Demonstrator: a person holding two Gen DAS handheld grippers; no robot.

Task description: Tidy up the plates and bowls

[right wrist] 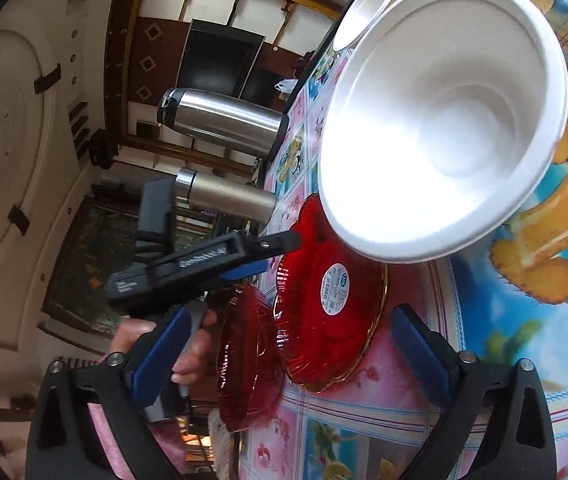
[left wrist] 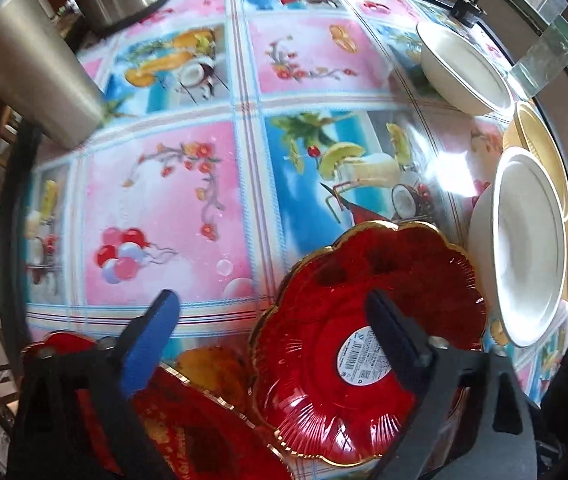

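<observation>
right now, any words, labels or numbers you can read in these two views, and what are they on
None can be read for certain.
White round sticker on the red scalloped glass plate: print and barcode too small.
Black left gripper, seen from the right wrist: white lettering along its body, blurred.
Second red plate: gold characters, blurred.

A round white sticker (left wrist: 365, 361) sits at the centre of the red glass plate (left wrist: 368, 336), its fine print and barcode too small to read. In the right wrist view, white lettering on the black left gripper (right wrist: 259, 258), at nine o'clock, is blurred beyond reading.
</observation>
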